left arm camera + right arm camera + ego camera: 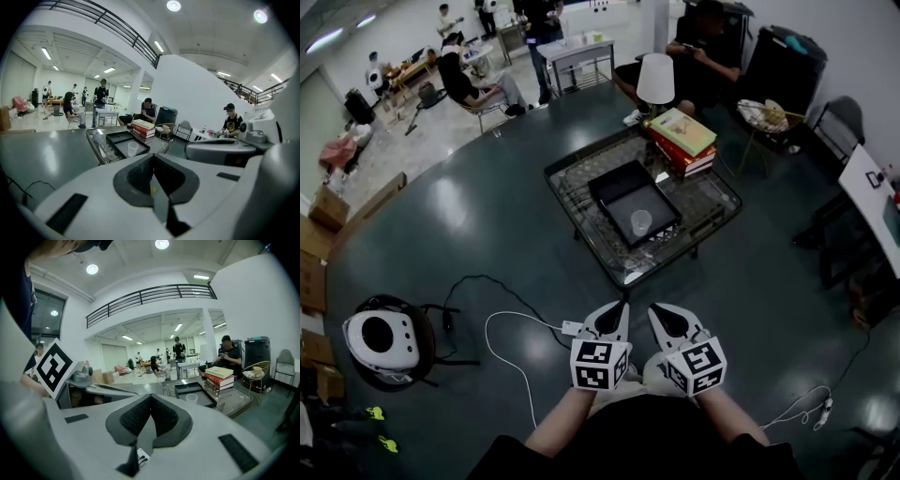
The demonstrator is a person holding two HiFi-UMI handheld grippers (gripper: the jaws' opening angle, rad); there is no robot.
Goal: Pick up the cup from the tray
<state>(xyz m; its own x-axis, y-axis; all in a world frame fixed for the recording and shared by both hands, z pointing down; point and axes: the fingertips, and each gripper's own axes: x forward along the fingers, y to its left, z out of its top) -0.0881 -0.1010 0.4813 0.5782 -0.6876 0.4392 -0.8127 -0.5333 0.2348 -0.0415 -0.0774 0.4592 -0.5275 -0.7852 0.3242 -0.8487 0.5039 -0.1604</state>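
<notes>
Both grippers are hovering side by side, low over the floor and well short of the surface (713, 202). The left gripper (616, 307) is showing its fingers (139, 174) pressed together, nothing between them. The right gripper (662, 310) is matching it, fingers (135, 416) closed and empty. The cup (641, 222) is standing upright inside the black tray (607, 182) on that surface, well apart from both.

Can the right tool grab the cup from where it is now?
Probably not yet. The right tool is shut and far back from the cup, which stands in the black tray. Nothing stands between them, so stepping closer should work.
</notes>
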